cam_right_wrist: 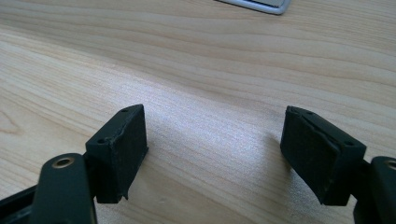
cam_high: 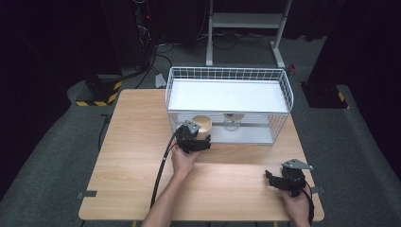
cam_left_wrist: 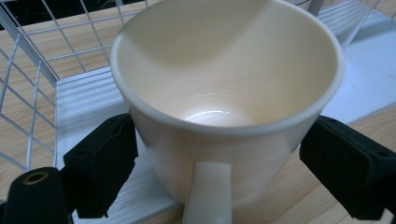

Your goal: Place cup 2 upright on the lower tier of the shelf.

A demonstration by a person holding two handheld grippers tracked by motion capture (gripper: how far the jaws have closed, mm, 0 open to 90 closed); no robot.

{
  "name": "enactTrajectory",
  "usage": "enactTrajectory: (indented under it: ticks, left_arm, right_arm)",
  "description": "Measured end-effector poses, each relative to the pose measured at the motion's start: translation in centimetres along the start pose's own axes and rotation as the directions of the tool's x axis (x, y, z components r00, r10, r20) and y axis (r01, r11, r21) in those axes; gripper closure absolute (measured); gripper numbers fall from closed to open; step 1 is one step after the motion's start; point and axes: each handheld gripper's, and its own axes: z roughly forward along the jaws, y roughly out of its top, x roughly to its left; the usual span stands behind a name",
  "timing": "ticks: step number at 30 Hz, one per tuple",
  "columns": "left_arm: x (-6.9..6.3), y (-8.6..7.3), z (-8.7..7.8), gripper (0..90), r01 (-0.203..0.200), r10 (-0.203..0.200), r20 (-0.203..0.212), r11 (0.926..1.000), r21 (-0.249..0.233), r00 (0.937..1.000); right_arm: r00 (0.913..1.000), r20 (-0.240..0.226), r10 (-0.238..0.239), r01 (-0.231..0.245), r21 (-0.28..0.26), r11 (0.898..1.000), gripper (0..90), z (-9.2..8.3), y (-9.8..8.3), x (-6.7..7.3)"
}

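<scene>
A cream mug (cam_left_wrist: 224,88) stands at the front edge of the white lower shelf (cam_left_wrist: 84,93) of a wire rack (cam_high: 227,75), its handle turned toward the camera of the left gripper view. My left gripper (cam_left_wrist: 217,154) has a pad against each side of the mug's wall. In the high view the mug (cam_high: 203,124) sits just beyond the left gripper (cam_high: 199,137). My right gripper (cam_high: 270,179) rests low over the bare wood at the table's front right, jaws apart with nothing between them (cam_right_wrist: 215,149).
A clear glass (cam_high: 231,122) stands on the rack's lower shelf to the right of the mug, under the rack's white upper shelf (cam_high: 227,94). The wooden table (cam_high: 132,156) spreads out in front of the rack. A cable (cam_high: 161,170) trails from the left gripper.
</scene>
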Motion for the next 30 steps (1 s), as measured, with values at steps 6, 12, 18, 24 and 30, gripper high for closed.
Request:
enactTrajectory:
  ticks: [6,12,18,24,30]
  left_arm:
    - [0.2,-0.4,0.2,22.7,-0.009,0.009,-0.008,0.9999,0.011,0.9999]
    - [0.2,-0.4,0.7,25.2,0.005,-0.004,-0.016,0.9997,0.024,0.9999]
    - [0.2,-0.2,1.1,31.6,0.014,-0.014,-0.025,0.9995,0.029,0.9996]
    - [0.3,0.0,1.5,33.6,0.013,-0.011,-0.028,0.9989,0.046,0.9995]
    - [0.3,-0.1,1.8,37.7,0.017,-0.016,-0.042,0.9992,0.036,0.9990]
  right_arm:
    - [1.0000,0.001,-0.001,0.001,-0.001,1.000,22.8,0.0,0.0,0.0]
    - [1.0000,0.000,0.003,-0.003,0.001,1.000,22.8,0.0,0.0,0.0]
    - [1.0000,0.000,0.003,-0.003,0.001,1.000,22.9,0.0,0.0,0.0]
    - [1.0000,0.001,0.003,-0.003,0.001,1.000,22.9,0.0,0.0,0.0]
    - [1.0000,0.000,0.003,-0.003,0.001,1.000,22.8,0.0,0.0,0.0]
